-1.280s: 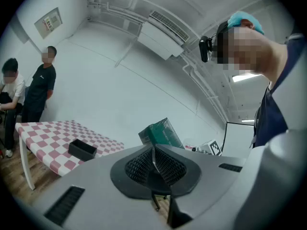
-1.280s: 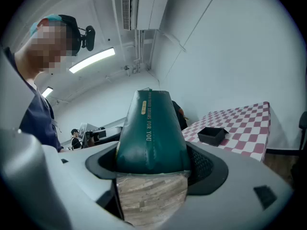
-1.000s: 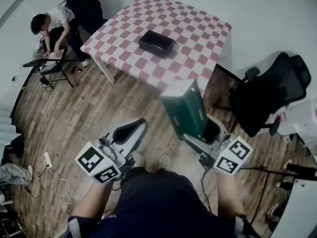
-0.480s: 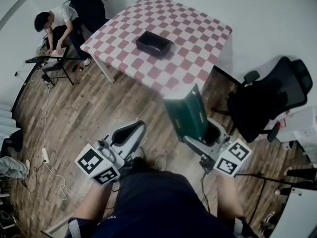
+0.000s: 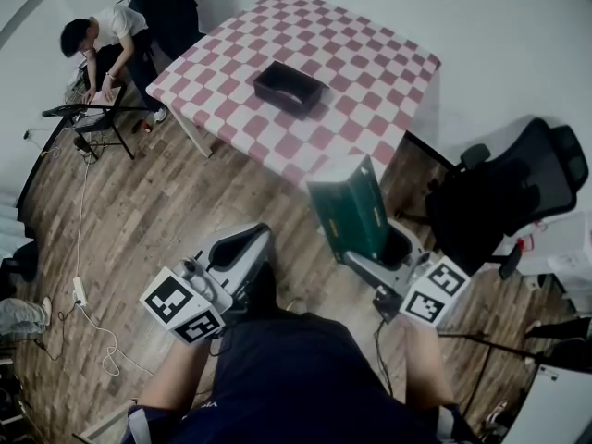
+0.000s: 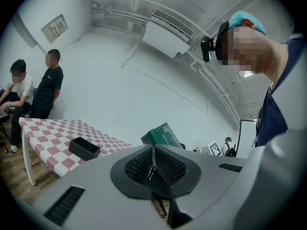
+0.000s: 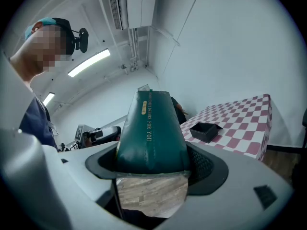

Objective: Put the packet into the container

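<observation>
A dark green packet [image 5: 350, 209] stands up out of my right gripper [image 5: 384, 246], whose jaws are shut on its lower end; in the right gripper view the packet [image 7: 151, 133] fills the middle between the jaws. The black rectangular container [image 5: 289, 88] sits open-topped on the red-and-white checked table [image 5: 356, 67] ahead, well beyond both grippers, and shows small in the gripper views [image 6: 84, 148] [image 7: 203, 131]. My left gripper [image 5: 242, 248] hangs low over the wooden floor with its jaws pressed together and nothing between them [image 6: 152, 163].
A black office chair [image 5: 509, 185] stands to the right of the table. Two people [image 5: 120, 26] are by the table's far left corner, beside a small black stand [image 5: 88, 123]. Cables [image 5: 83, 285] trail across the wooden floor at left. White walls close the room behind the table.
The table and container have come slightly nearer and shifted right in the head view. The packet stays clamped in the right gripper; the left gripper has barely moved.
</observation>
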The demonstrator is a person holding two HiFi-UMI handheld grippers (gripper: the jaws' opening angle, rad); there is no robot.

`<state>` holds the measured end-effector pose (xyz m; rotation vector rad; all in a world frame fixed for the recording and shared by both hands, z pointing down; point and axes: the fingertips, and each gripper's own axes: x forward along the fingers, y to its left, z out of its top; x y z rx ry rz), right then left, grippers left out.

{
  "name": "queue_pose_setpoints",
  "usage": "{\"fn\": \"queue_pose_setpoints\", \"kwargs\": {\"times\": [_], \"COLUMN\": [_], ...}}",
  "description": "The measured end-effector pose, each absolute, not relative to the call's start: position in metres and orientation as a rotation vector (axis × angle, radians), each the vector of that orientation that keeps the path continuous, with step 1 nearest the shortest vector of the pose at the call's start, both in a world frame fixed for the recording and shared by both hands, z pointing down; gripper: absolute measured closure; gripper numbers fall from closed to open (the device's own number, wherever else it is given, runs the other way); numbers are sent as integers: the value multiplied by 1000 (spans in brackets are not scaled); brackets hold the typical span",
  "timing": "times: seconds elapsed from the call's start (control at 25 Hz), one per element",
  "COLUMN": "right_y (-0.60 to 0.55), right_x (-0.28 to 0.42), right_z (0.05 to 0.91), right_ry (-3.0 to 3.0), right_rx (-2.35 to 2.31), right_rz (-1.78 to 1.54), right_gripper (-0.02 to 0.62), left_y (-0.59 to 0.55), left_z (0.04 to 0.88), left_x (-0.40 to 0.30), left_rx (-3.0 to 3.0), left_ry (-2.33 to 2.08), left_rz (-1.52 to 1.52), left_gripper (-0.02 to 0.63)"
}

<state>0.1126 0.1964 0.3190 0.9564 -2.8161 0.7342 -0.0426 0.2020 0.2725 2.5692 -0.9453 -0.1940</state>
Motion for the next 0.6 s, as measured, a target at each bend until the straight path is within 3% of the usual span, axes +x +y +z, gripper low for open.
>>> {"fn": "queue_pose_setpoints", "kwargs": {"times": [0.24,0.6], "right_y": [192,65], "right_x": [174,126], "right_z": [350,369], "right_ry": [-2804,-2707], "right_rx": [985,1060], "right_rz": [768,810], "right_gripper": [186,186], "left_y": [197,64], "left_z": [302,325], "left_x": [18,-35], "left_rx": [2568,2539], "left_ry": [-928,-851], "left_rz": [-172,-127], "left_gripper": [568,568]}}
